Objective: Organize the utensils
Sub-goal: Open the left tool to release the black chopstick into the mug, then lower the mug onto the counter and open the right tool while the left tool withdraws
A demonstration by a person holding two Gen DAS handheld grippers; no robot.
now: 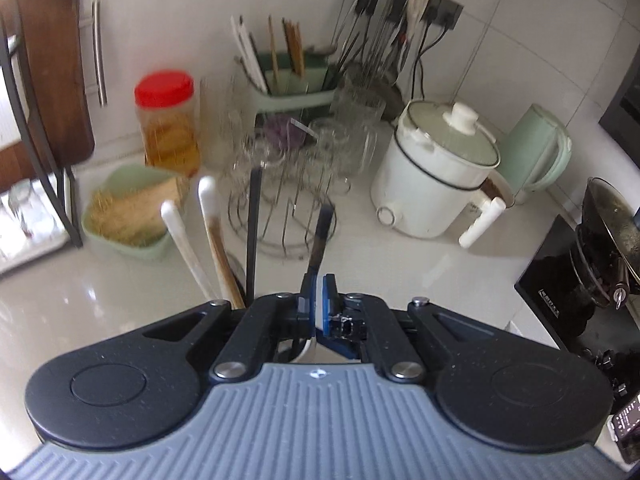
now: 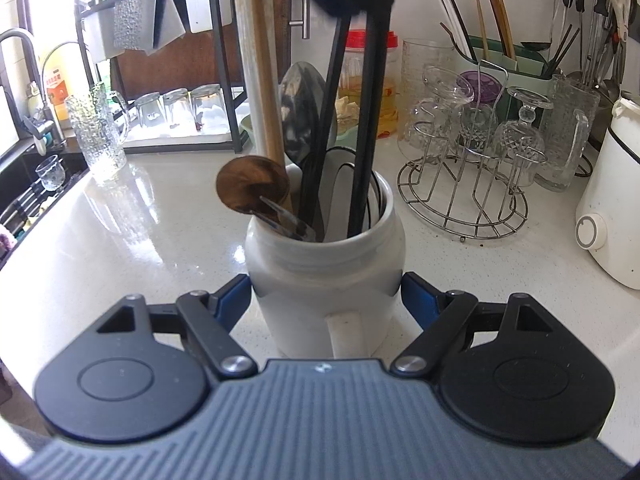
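Note:
A white ceramic jar [image 2: 324, 276] stands on the pale counter with several utensils in it: a wooden spoon [image 2: 252, 190], a steel ladle [image 2: 302, 104] and black handles [image 2: 370, 120]. My right gripper [image 2: 326, 294] is shut on the jar, its blue pads [image 2: 234, 296] pressing against both sides. My left gripper [image 1: 318, 286] is shut on a dark-handled utensil [image 1: 322, 232] whose handle sticks up past the pads. Beside it rise a white handle [image 1: 180, 240], a wood-and-white handle [image 1: 212, 232] and a black handle [image 1: 254, 220]. The gripper's body hides the jar in the left wrist view.
A wire rack of upturned glasses [image 2: 464, 184] stands right of the jar, with a white electric pot [image 1: 436, 176] and a green kettle [image 1: 536, 152] beyond. A red-lidded jar [image 1: 168, 120], a green basket [image 1: 128, 216], a chopstick drainer [image 1: 288, 80], a wok [image 1: 612, 216] and a sink [image 2: 28, 184] ring the counter.

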